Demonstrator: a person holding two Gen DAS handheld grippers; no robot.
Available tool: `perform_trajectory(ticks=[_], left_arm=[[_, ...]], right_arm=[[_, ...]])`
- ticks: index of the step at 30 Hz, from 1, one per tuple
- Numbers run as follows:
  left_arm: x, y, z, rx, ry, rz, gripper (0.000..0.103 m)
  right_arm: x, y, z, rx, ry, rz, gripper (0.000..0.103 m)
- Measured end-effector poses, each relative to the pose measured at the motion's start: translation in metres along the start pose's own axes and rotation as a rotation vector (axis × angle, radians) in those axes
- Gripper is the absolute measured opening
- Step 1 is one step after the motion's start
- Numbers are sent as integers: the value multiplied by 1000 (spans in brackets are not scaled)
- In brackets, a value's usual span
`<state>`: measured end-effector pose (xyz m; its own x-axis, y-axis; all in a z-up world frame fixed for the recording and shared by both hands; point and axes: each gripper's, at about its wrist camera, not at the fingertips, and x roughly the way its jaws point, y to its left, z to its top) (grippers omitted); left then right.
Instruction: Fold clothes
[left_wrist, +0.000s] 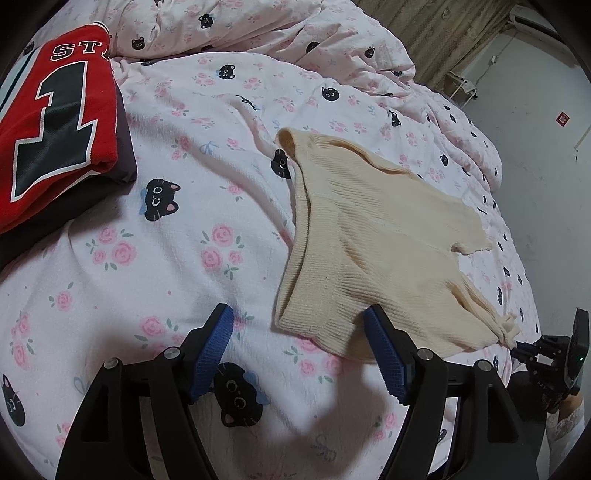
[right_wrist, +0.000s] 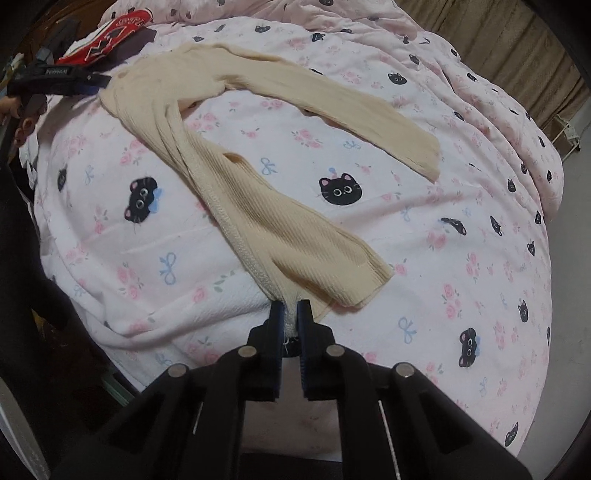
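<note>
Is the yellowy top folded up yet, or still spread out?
Not folded yet. The cream top lies spread on the bedcover, one sleeve stretched out, and the right gripper pinches its corner.

Cream ribbed top (left_wrist: 373, 236), red jersey (left_wrist: 55, 122), pink cat-print duvet (left_wrist: 166, 258).
</note>
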<state>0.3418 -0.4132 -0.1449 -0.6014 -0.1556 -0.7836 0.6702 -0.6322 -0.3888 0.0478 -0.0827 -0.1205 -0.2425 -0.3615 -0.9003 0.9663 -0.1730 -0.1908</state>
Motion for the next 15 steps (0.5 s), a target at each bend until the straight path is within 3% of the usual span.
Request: perform_trajectory(ticks=[5, 10, 15], left_arm=[[0, -1, 0, -1, 2, 1, 68], [0, 0, 1, -7, 3, 3, 68], [0, -1, 0, -3, 2, 7, 68]], right_arm=[[-42, -13, 10, 24, -68, 96, 8], [-74, -41, 26, 95, -124, 134, 8], [-63, -81, 51, 203, -117, 117, 8]])
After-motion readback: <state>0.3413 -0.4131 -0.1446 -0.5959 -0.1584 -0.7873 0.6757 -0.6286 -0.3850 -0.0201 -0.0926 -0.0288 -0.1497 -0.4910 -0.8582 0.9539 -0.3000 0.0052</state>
